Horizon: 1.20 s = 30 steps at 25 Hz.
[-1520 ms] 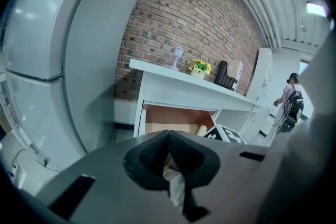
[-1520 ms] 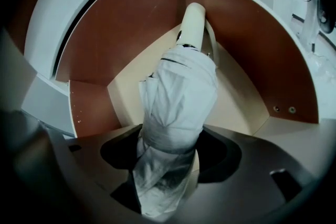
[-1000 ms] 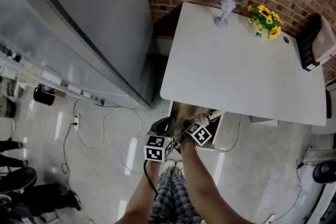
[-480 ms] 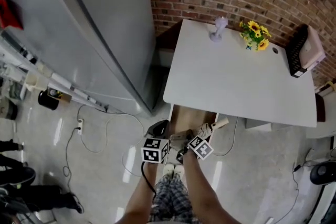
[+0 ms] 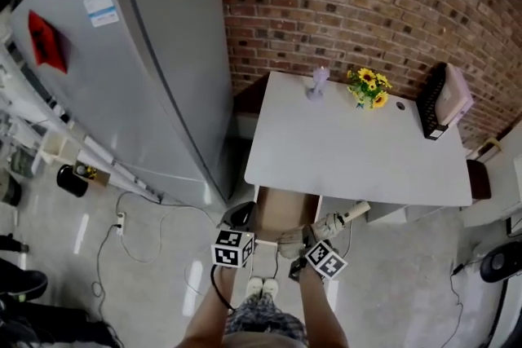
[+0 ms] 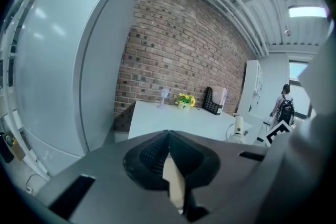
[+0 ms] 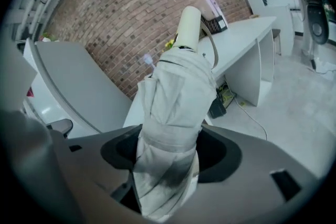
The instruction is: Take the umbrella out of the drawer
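1. Head view: your right gripper (image 5: 298, 243) holds the folded beige umbrella (image 5: 330, 222), clear of the open drawer (image 5: 281, 206), which lies just ahead of both sets of jaws under the white table (image 5: 351, 151). Your left gripper (image 5: 239, 218) is beside it.
2. Left gripper view: your jaws are pressed together, with nothing between them. The umbrella's handle shows off to their right.
3. Right gripper view: your jaws clamp the umbrella's folded fabric, and its handle reaches beyond the tips.

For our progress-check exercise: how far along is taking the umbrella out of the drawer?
Done: the folded umbrella looks clear of the open drawer. In hand: the right tool grips it; the left tool is shut, empty. Left: perhaps setting it down.
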{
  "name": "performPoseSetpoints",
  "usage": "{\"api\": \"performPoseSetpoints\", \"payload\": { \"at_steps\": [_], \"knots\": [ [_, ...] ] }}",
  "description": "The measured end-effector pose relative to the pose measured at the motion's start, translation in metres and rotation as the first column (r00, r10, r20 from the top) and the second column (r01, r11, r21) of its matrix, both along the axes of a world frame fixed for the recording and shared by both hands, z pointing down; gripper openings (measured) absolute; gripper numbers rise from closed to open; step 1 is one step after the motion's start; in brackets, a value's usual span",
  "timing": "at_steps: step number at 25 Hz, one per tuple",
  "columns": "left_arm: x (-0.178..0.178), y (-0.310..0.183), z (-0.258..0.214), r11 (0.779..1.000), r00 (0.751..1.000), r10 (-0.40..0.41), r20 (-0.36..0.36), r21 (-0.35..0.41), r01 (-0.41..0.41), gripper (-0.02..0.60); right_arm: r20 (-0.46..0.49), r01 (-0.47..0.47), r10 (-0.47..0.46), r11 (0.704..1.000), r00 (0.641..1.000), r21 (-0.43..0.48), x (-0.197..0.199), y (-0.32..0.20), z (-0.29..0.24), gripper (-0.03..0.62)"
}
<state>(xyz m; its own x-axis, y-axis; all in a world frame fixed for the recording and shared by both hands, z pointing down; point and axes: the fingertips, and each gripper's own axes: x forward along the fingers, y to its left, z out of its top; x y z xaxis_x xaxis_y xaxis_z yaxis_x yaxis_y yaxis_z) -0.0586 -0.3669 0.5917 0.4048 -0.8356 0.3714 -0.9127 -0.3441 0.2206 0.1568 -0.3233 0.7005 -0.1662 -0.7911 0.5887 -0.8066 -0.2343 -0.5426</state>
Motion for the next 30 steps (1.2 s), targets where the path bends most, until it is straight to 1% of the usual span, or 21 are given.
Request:
{"api": "performPoseSetpoints", "payload": {
  "at_steps": [2,4,7,9,11,14,16,18,19,23,26,27,30],
  "knots": [
    [0.004,0.002,-0.02,0.999,1.0,0.01,-0.002,0.036,-0.01,0.025,-0.028,-0.009,0.011,0.997,1.0,0.082,0.02,-0.001,-0.036,0.308],
    [0.008,0.002,-0.04,0.997,1.0,0.018,-0.003,0.072,-0.018,0.025,-0.07,-0.008,0.019,0.987,0.997,0.159,0.04,-0.002,-0.073,0.308],
    [0.011,-0.002,-0.076,0.99,0.999,0.032,-0.003,0.141,-0.032,0.025,-0.167,0.02,0.027,0.96,0.986,0.278,0.068,-0.005,-0.129,0.31],
    [0.011,-0.006,-0.1,0.982,0.999,0.035,-0.003,0.188,-0.034,0.025,-0.238,0.054,0.033,0.935,0.971,0.351,0.084,-0.007,-0.164,0.31],
    [0.012,-0.008,-0.122,0.973,0.999,0.033,-0.004,0.229,-0.031,0.025,-0.317,0.1,0.042,0.904,0.948,0.417,0.098,-0.008,-0.199,0.31],
    [0.014,-0.009,-0.149,0.958,1.0,0.029,0.008,0.286,-0.03,0.025,-0.449,0.195,0.057,0.848,0.892,0.493,0.111,-0.004,-0.246,0.311],
    [0.016,-0.007,-0.163,0.948,0.999,0.031,0.012,0.316,-0.033,0.025,-0.532,0.261,0.07,0.812,0.844,0.521,0.116,0.002,-0.27,0.311],
    [0.017,-0.005,-0.174,0.94,1.0,0.028,0.014,0.339,-0.031,0.025,-0.586,0.307,0.091,0.782,0.805,0.542,0.12,0.008,-0.29,0.311],
    [0.016,-0.005,-0.179,0.936,1.0,0.024,0.014,0.35,-0.028,0.025,-0.598,0.319,0.102,0.768,0.795,0.555,0.122,0.009,-0.299,0.311],
    [0.013,-0.009,-0.197,0.918,1.0,0.01,0.019,0.396,-0.017,0.025,-0.612,0.332,0.158,0.723,0.775,0.606,0.126,0.011,-0.326,0.312],
    [0.014,-0.007,-0.202,0.909,0.999,0.001,0.033,0.417,-0.015,0.025,-0.639,0.348,0.194,0.704,0.745,0.619,0.128,0.014,-0.334,0.312],
    [0.014,-0.006,-0.203,0.906,0.999,-0.002,0.033,0.423,-0.012,0.026,-0.642,0.351,0.2,0.701,0.74,0.622,0.129,0.016,-0.335,0.312],
    [0.011,-0.005,-0.208,0.895,0.999,-0.012,0.03,0.446,-0.002,0.025,-0.636,0.339,0.211,0.7,0.742,0.628,0.132,0.018,-0.336,0.313]
  ]
}}
